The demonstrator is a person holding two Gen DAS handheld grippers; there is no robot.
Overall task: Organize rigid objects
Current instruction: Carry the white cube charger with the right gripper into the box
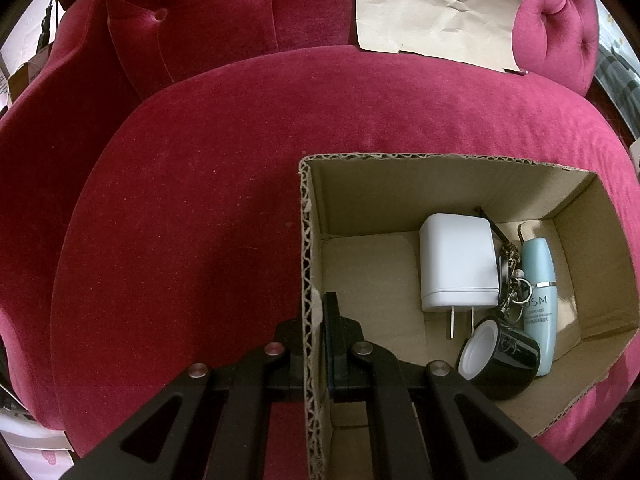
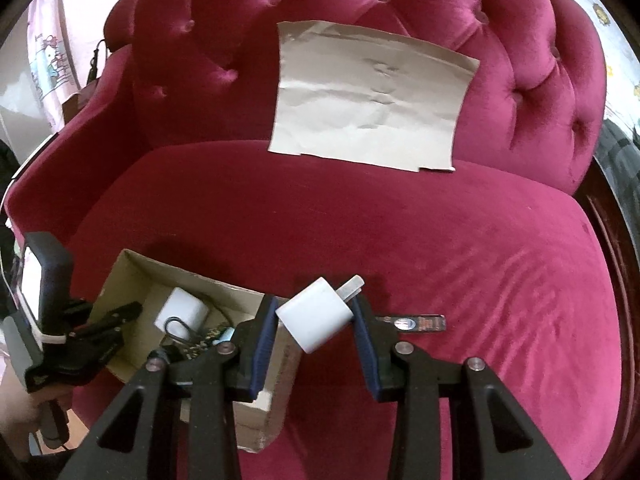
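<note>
An open cardboard box [image 1: 400,192] sits on the red velvet seat. Inside lie a large white charger [image 1: 456,260], a keyring [image 1: 512,280], a pale blue bottle [image 1: 540,304] and a black jar [image 1: 500,356] on its side. My left gripper [image 1: 314,320] is shut on the box's left wall, one finger outside and one inside. My right gripper [image 2: 314,308] is shut on a small white plug adapter [image 2: 316,314], held tilted above the seat just right of the box [image 2: 132,276], with its prongs pointing away. The left gripper [image 2: 128,312] shows at the box's far side.
A thin dark flat strip [image 2: 416,323] lies on the seat behind my right finger. A creased sheet of brown paper [image 2: 368,100] leans on the tufted backrest. The armrests curve up on both sides, and a hand [image 2: 24,416] holds the left gripper's handle.
</note>
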